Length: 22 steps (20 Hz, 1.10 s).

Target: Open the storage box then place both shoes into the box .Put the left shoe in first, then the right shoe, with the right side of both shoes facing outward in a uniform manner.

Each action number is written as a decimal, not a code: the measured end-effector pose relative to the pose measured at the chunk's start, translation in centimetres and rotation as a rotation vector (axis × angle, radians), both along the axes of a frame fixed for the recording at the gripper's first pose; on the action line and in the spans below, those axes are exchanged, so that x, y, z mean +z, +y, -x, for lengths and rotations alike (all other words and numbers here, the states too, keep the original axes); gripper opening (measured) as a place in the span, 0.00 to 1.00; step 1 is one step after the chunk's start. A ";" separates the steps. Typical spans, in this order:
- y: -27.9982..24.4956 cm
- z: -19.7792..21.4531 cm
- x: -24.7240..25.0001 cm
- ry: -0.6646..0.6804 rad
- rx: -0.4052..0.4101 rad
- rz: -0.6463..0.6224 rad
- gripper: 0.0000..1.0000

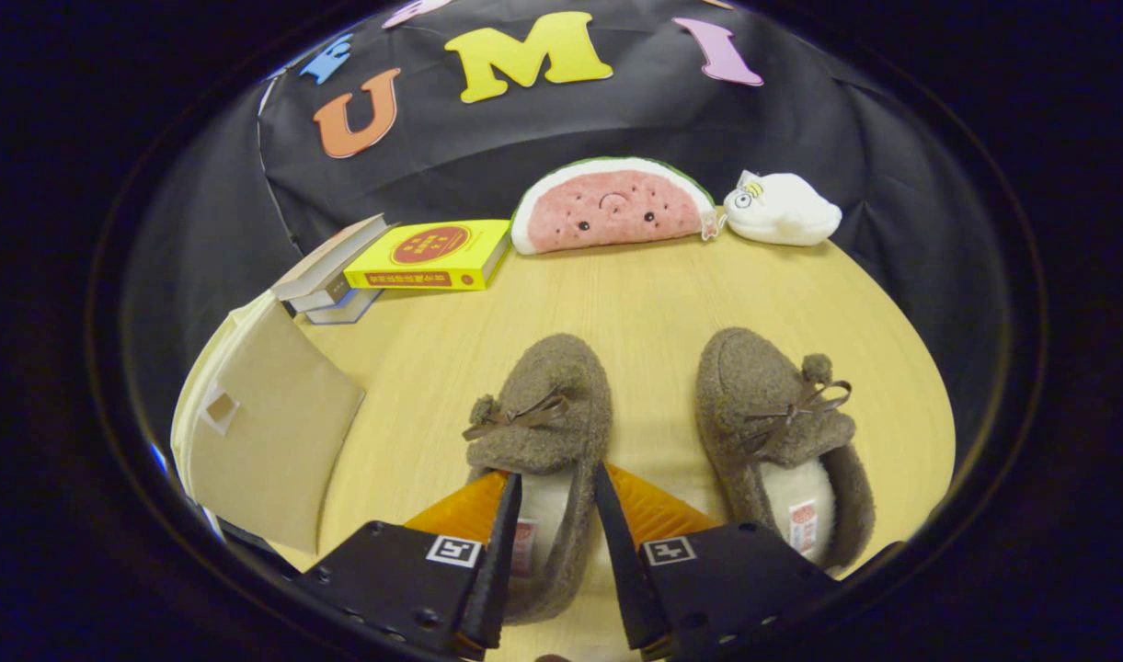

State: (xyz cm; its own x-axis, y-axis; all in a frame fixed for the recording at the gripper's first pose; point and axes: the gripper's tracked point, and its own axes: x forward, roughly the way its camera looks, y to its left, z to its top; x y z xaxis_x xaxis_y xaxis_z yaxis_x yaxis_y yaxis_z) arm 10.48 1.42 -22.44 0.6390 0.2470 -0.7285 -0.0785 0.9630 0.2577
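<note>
Two brown fuzzy slippers with bows and pale lining lie on the wooden table (653,294), toes pointing away from me. The left shoe (552,395) has its heel end between my fingers. My gripper (556,474) is shut on it, with one finger against each side of the opening and the lining showing between them. The right shoe (773,414) lies apart, just right of my fingers. The storage box (267,423) stands to the left of my fingers, its beige flap with a small square notch swung towards me; its inside is hidden.
At the back left lies a stack of books with a yellow book (432,253) beside it. A watermelon-slice plush (612,207) and a white plush (782,211) rest against the booth wall at the table's far edge.
</note>
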 end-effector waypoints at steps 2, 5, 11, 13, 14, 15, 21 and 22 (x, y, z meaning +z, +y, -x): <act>-1.2 -0.8 -0.1 -0.022 -0.035 0.051 0.21; -1.0 -0.6 -0.6 0.003 -0.062 0.005 0.11; 0.4 0.7 1.6 0.037 -0.130 -0.201 0.00; 1.2 1.1 2.6 0.037 -0.141 -0.255 0.00; 1.6 1.3 3.1 0.034 -0.143 -0.280 0.00; 2.2 1.7 3.8 0.032 -0.144 -0.308 0.00; 6.4 2.7 11.7 -0.032 -0.140 -0.451 0.00; 7.2 2.7 13.5 -0.047 -0.137 -0.465 0.00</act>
